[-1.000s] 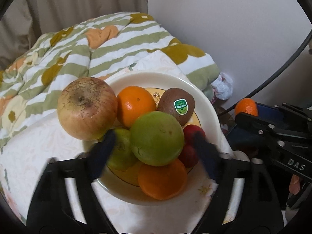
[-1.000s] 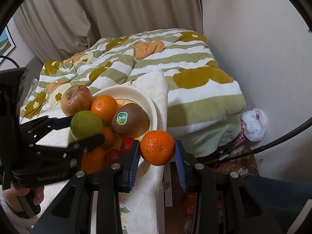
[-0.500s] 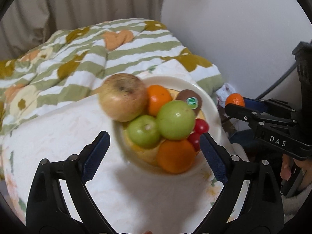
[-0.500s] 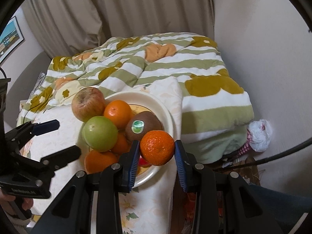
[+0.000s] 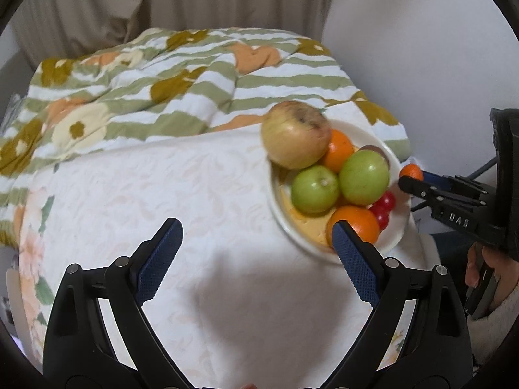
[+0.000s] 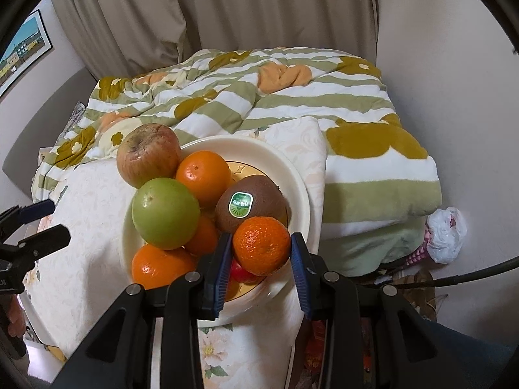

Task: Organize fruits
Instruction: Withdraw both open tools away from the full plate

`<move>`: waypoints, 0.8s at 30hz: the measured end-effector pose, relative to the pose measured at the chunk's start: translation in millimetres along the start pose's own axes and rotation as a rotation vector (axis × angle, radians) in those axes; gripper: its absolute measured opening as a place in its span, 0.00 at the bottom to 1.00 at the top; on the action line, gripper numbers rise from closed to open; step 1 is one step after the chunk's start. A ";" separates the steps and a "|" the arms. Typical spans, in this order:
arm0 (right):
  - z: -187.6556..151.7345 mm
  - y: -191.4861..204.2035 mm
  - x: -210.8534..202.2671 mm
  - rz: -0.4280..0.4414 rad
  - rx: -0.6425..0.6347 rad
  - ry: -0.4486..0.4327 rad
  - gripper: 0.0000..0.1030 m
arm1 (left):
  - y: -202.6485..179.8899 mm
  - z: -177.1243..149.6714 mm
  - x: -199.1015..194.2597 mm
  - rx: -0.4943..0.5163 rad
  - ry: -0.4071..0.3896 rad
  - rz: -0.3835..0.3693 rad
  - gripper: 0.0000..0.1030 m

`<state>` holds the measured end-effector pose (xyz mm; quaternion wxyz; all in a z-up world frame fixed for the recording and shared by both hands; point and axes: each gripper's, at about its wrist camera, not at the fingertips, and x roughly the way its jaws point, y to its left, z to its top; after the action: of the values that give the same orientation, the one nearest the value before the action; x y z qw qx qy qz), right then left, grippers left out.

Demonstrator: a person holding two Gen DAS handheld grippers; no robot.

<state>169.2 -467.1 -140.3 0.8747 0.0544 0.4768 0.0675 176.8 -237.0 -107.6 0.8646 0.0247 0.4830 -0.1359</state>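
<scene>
Now right gripper (image 6: 261, 256) clamps mandarin (image 6: 261, 245) above plate (image 6: 300, 191)

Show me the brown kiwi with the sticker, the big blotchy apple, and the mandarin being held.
Brown fuzzy kiwi (image 6: 256, 204), right wrist view: its green sticker.
Large blotchy yellow-red apple (image 5: 296, 134), left wrist view: middle of its skin.
Small orange mandarin (image 6: 261, 241), right wrist view: centre of its peel.
</scene>
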 end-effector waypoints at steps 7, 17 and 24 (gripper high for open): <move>1.4 1.2 0.0 -0.011 0.021 -0.008 0.52 | 8.9 -6.1 -7.8 -0.009 -0.004 0.022 0.98; 2.6 24.7 -35.2 -0.089 0.040 -0.106 0.91 | 32.2 -9.3 -45.6 0.015 -0.064 0.031 0.98; 6.3 68.4 -84.4 -0.130 0.013 -0.190 0.99 | 62.1 -10.9 -98.8 0.017 -0.147 0.040 0.98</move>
<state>124.7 -414.3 -56.2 0.9181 0.0351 0.3949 0.0019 134.7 -154.6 -35.8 0.9001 0.0316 0.4165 -0.1240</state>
